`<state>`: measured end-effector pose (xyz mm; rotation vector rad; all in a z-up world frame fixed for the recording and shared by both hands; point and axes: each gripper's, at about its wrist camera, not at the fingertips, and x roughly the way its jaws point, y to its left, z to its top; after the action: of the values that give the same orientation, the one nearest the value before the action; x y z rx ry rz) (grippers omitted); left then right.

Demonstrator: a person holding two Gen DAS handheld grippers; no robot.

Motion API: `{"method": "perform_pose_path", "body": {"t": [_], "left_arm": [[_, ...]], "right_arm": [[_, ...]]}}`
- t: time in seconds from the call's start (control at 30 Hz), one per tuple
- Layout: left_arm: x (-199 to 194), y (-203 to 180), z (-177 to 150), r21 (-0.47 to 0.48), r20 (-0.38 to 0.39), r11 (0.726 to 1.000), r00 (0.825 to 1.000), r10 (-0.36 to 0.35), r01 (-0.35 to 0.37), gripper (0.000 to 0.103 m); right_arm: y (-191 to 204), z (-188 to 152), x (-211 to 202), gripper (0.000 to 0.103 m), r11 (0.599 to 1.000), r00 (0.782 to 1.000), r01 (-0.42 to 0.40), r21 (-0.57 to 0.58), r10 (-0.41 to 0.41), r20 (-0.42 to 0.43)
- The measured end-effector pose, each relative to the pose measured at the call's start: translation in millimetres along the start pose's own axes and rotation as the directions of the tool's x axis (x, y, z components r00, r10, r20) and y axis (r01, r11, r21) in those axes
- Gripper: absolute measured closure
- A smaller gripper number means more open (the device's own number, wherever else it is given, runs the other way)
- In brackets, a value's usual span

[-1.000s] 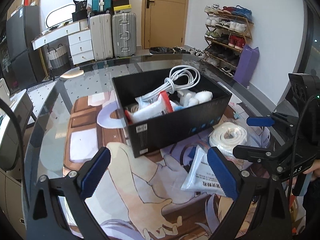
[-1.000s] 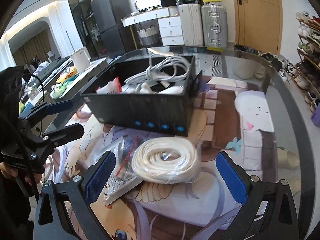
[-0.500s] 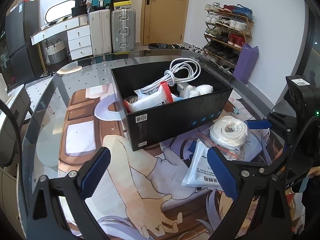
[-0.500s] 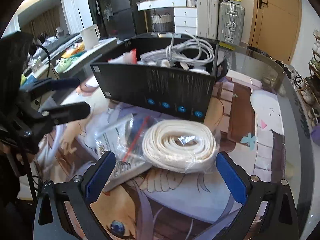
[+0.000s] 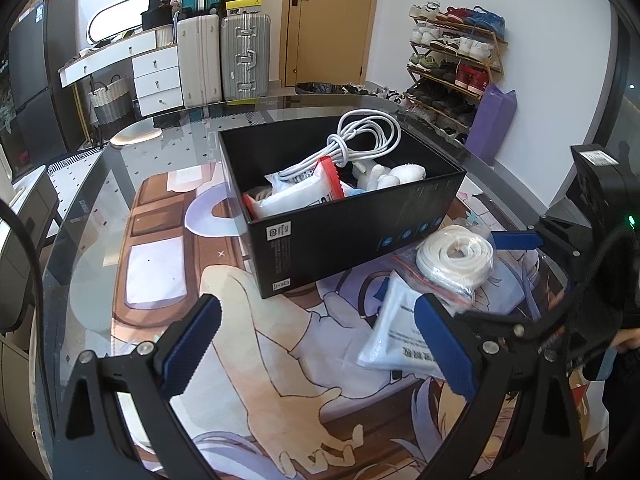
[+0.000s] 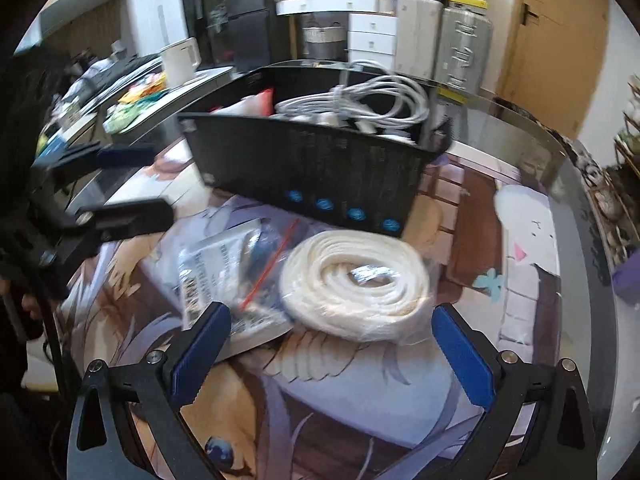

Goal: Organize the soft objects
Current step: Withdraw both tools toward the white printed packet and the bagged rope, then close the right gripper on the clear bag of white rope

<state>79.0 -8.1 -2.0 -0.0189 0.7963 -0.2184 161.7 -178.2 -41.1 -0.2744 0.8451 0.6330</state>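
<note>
A black box (image 5: pixel 352 236) (image 6: pixel 312 168) sits on the printed mat, holding a white cable (image 5: pixel 368 136) (image 6: pixel 376 100), a red-edged white pack (image 5: pixel 308 192) and a white plush (image 5: pixel 392 174). In front of it lie a bagged coil of white rope (image 5: pixel 454 258) (image 6: pixel 356 284) and a flat white packet (image 5: pixel 400 336) (image 6: pixel 216 268). My right gripper (image 6: pixel 330 354) is open, low over the mat, with the rope coil just ahead between its fingers. My left gripper (image 5: pixel 316 348) is open over bare mat, the packet by its right finger. The right gripper (image 5: pixel 516 280) shows at the rope's far side.
The glass table (image 5: pixel 88 216) curves round the mat (image 5: pixel 160 272). Suitcases (image 5: pixel 244 60), a white drawer unit (image 5: pixel 156 76), a door and a shoe rack (image 5: pixel 452 64) stand beyond. A side counter with a white kettle (image 6: pixel 180 56) is left in the right wrist view. A hand (image 5: pixel 628 336) holds the right gripper.
My right gripper has moved down and forward, so the rope coil looms larger and sits between its fingers. The left gripper has risen and drawn back slightly.
</note>
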Motion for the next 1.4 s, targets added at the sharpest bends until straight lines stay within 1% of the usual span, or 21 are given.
{"method": "perform_pose_path", "body": {"t": [0.1,0.23,0.33,0.43,0.67,1.0,1.33,1.4], "left_arm": [[0,-1,0,0.003,-0.002,1.000,1.000,0.002,-0.002,0.005],[2,1,0,0.001,-0.006,1.000,1.000,0.006,-0.006,0.005],[4,3,1,-0.005,-0.009,1.000,1.000,0.006,-0.006,0.005],[4,3,0,-0.004,-0.011,1.000,1.000,0.005,-0.005,0.005],[7,3,-1,-0.005,-0.020,1.000,1.000,0.004,-0.004,0.005],[9,4,-1,-0.008,-0.023,1.000,1.000,0.006,-0.006,0.005],[10,4,-1,-0.006,-0.030,1.000,1.000,0.004,-0.004,0.005],[10,3,-1,-0.005,-0.031,1.000,1.000,0.005,-0.005,0.005]], "right_arm": [[-7,5,4,0.001,0.999,1.000,0.002,0.040,-0.002,-0.005],[-17,11,9,0.001,0.994,0.999,-0.030,0.104,0.031,-0.009],[-22,14,14,0.001,0.988,0.999,-0.034,0.153,0.036,-0.011],[-25,18,16,0.001,0.985,0.999,-0.030,0.170,0.031,-0.006],[-26,26,21,0.001,0.982,1.000,-0.029,0.188,0.029,0.002],[-30,25,21,0.001,0.975,0.999,-0.047,0.216,0.045,0.017],[-29,19,21,0.002,0.980,0.999,-0.039,0.194,0.036,0.022],[-29,17,19,0.004,0.981,0.999,-0.039,0.192,0.035,0.025]]}}
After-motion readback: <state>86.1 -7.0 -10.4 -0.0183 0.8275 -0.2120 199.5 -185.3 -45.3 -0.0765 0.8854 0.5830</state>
